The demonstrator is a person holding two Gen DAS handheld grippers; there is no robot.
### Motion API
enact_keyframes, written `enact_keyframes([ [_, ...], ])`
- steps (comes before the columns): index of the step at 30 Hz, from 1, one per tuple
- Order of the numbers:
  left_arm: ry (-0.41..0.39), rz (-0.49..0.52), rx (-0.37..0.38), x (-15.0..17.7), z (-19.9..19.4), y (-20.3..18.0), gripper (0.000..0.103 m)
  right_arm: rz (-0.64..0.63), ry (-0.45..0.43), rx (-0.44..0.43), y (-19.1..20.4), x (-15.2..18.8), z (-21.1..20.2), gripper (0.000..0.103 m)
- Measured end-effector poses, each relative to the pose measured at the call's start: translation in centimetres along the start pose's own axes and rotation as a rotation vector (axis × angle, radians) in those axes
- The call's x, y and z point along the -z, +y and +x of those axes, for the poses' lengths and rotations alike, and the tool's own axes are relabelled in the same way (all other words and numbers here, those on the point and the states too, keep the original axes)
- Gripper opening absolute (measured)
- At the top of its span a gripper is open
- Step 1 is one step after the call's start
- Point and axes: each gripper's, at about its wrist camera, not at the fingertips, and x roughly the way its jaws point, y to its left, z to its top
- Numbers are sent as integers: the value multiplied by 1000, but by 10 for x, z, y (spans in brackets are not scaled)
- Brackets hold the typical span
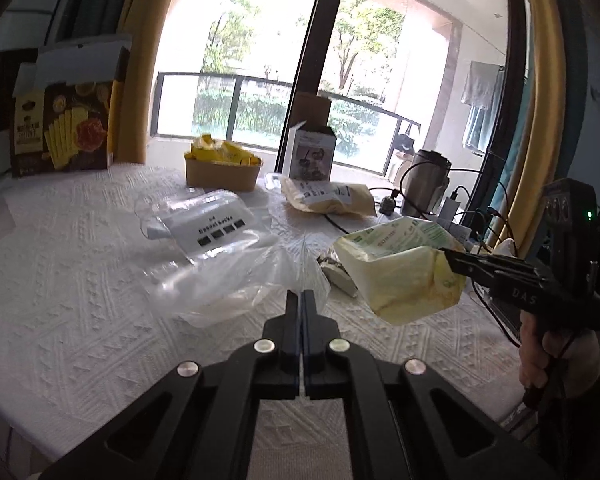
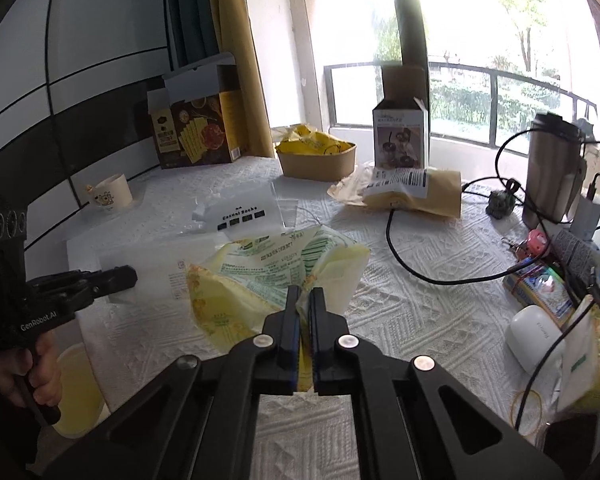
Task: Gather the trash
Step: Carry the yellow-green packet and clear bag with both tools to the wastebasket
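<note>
My right gripper (image 2: pixel 305 294) is shut on a crumpled yellow-green snack wrapper (image 2: pixel 276 272) and holds it above the table; in the left wrist view the wrapper (image 1: pixel 400 268) hangs from the right gripper (image 1: pixel 450 256). My left gripper (image 1: pixel 301 298) is shut on the edge of a clear plastic bag (image 1: pixel 236 280) lying on the white tablecloth (image 1: pixel 80 280). In the right wrist view the left gripper (image 2: pixel 130 278) holds that bag (image 2: pixel 156 264). A clear "Casual Socks" package (image 1: pixel 216 228) lies behind it. A small crumpled scrap (image 1: pixel 336 270) lies under the wrapper.
A tan pouch (image 1: pixel 328 196), a brown paper bowl of yellow packets (image 1: pixel 222 168), a small white box (image 1: pixel 310 152) and a dark snack box (image 1: pixel 66 128) stand at the back. A steel tumbler (image 2: pixel 552 168), cables (image 2: pixel 404 248), a paper cup (image 2: pixel 110 194) and gadgets crowd the right edge.
</note>
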Motion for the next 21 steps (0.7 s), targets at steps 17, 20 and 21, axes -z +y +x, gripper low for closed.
enact_keyframes([
  [17, -129, 68, -123, 15, -109, -5, 0, -70, -94, -15, 60, 6, -77, 4],
  [20, -140, 69, -146, 22, -126, -1, 0, -83, -104, -25, 72, 9, -84, 4],
  [21, -142, 67, -152, 25, -130, 1, 0, -89, -108, -29, 77, 10, -86, 4],
])
